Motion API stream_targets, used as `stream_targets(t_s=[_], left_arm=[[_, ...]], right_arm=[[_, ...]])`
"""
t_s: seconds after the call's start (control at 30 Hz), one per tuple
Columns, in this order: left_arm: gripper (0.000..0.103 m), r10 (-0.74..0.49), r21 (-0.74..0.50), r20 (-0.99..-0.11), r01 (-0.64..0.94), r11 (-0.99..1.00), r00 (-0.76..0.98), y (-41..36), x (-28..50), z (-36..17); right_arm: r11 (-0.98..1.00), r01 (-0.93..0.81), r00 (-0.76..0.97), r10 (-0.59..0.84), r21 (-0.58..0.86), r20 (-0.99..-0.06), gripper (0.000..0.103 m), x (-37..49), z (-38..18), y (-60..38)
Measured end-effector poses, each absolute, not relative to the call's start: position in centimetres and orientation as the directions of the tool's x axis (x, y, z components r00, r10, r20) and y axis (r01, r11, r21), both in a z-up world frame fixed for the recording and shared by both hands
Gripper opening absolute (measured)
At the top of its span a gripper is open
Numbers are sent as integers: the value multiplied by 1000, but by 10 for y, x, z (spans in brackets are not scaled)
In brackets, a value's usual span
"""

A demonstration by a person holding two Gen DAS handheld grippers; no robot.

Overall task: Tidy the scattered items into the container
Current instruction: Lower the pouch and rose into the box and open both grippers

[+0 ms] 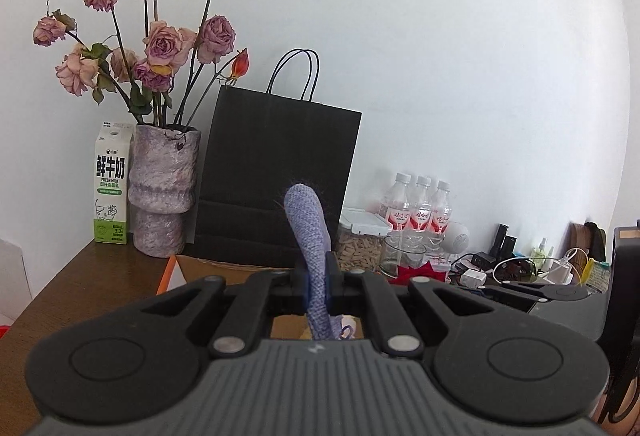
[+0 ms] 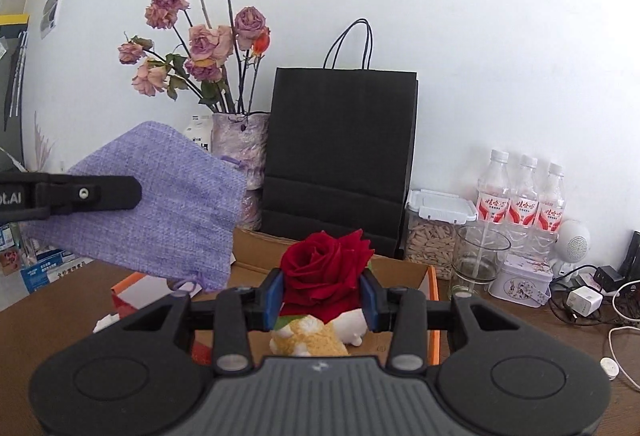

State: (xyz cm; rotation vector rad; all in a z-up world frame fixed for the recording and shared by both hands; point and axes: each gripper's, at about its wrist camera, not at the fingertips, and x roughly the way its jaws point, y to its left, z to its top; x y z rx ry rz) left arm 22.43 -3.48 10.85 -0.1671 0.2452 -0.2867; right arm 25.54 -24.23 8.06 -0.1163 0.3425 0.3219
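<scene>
Both tongs (image 1: 316,276) (image 2: 325,296) aloft over cardboard box (image 2: 416,272)

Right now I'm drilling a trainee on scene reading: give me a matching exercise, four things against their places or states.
Things:
1. purple pouch
2. red rose
3. black paper bag
4. glass cup

Places or states:
A. stands upright against the wall
B. empty, beside the seed jar
C. pinched in the left gripper
D. between the pads of the right gripper

Pairs: 1-C, 2-D, 3-A, 4-B
</scene>
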Motion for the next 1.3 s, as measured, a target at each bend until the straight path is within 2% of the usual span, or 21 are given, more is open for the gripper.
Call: stream_targets(t_s=[0.27,0.5,0.8,1.0,1.17,1.2,1.23,1.27,1.3], left_arm=[[7,-293,-208,-265,242,948,918,-37,282,91],[7,-277,-196,-365,217,956,889,-36,335,62],[7,-220,-176,-524,148,973,823,-33,375,18],[7,-191,-148,-560,130,980,806,-35,379,6],[9,-176,-129,-582,124,984,794,-38,381,2],[10,-171,-123,-580,122,985,797,-38,381,2],[19,-166,-117,-576,120,986,800,-38,380,2],[27,-156,-107,-573,116,988,804,-39,378,3],[55,-145,-98,-567,109,989,811,-40,377,4]], right_arm=[[956,-294,874,261,-20,-409,38,315,55,-248],[964,-266,839,216,-31,-499,38,358,20,-255],[953,-290,804,191,-91,-564,39,379,-6,-239],[942,-322,790,214,-92,-574,39,377,-10,-232],[945,-315,793,214,-84,-570,44,375,-10,-233],[946,-314,794,213,-84,-569,51,375,-10,-233],[946,-313,795,212,-85,-568,65,375,-9,-233],[946,-313,796,212,-85,-567,70,375,-9,-233],[947,-311,798,212,-85,-564,84,374,-8,-234]])
